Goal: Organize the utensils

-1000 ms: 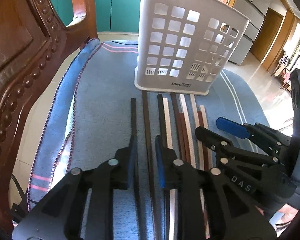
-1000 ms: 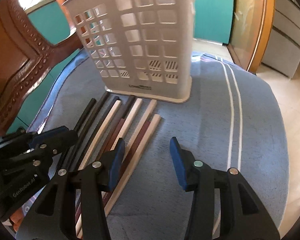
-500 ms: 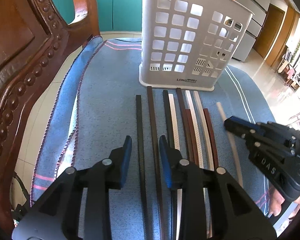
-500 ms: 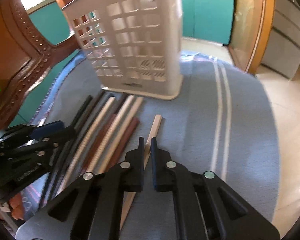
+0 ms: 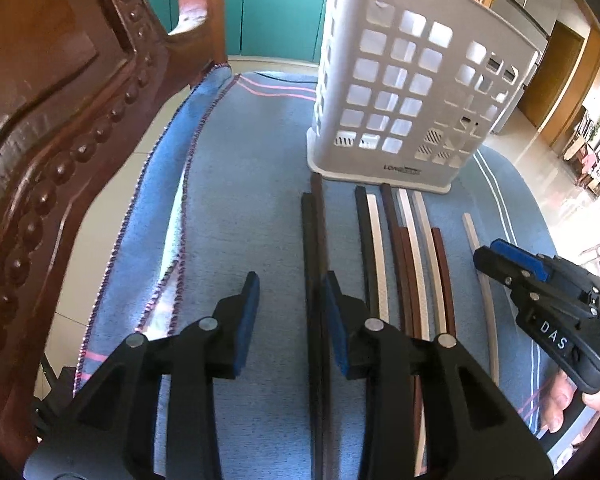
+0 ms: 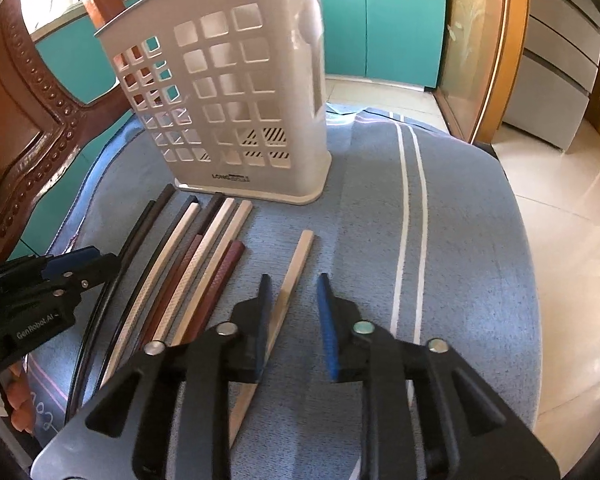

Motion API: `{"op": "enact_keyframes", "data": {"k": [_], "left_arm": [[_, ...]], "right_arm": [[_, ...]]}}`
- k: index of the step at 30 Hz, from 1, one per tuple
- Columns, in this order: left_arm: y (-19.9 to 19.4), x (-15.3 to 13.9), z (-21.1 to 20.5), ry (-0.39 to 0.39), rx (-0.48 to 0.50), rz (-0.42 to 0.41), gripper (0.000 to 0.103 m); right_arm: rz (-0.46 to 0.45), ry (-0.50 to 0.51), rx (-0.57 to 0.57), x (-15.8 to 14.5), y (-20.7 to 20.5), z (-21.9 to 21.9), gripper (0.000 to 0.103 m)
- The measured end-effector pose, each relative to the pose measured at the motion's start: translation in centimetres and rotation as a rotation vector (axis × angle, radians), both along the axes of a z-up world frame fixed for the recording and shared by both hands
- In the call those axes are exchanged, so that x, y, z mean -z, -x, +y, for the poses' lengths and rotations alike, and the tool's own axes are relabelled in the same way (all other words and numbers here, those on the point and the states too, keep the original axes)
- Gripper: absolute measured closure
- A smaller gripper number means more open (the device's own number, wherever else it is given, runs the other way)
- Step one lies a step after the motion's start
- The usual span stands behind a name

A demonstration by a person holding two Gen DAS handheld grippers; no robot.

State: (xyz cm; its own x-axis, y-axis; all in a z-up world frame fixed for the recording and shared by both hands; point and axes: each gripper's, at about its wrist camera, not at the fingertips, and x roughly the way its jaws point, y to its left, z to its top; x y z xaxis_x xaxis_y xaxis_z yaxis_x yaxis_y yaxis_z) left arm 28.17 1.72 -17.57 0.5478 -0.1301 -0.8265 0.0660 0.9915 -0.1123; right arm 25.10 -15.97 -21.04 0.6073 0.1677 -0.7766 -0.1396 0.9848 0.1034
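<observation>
Right gripper [image 6: 291,308] jaws, just opening, straddle lone pale chopstick [image 6: 290,280], seemingly unclamped.

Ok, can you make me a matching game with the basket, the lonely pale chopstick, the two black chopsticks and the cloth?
Things:
1. basket
2. lone pale chopstick
3. two black chopsticks
4. cloth

Descriptions:
A. blue with white stripes, spread under everything
B. white, standing upright behind the chopsticks
C. lying apart from the row, between the open jaws of the right gripper
D. lying side by side, beside the left gripper

Pairs: 1-B, 2-C, 3-D, 4-A
</observation>
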Motion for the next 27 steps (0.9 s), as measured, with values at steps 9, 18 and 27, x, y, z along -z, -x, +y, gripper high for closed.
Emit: {"op": "enact_keyframes", "data": {"k": [9, 18, 27], "left_arm": [[-1.0, 0.9, -1.5, -0.058, 0.018, 0.007, 0.066], [-0.5, 0.9, -2.7, -0.058, 0.051, -0.018, 0.09], [0.6, -0.9, -2.3, 0.02, 0.06, -0.057, 0.09]], "right_arm": [[0.011, 0.006, -0.005, 0.4, 0.0, 0.2, 0.071], [0.009, 0.02, -0.009, 0.5, 0.1, 0.5, 0.07], [-0.005, 0.043, -0.011, 0.7, 0.2, 1.2, 0.066]]}}
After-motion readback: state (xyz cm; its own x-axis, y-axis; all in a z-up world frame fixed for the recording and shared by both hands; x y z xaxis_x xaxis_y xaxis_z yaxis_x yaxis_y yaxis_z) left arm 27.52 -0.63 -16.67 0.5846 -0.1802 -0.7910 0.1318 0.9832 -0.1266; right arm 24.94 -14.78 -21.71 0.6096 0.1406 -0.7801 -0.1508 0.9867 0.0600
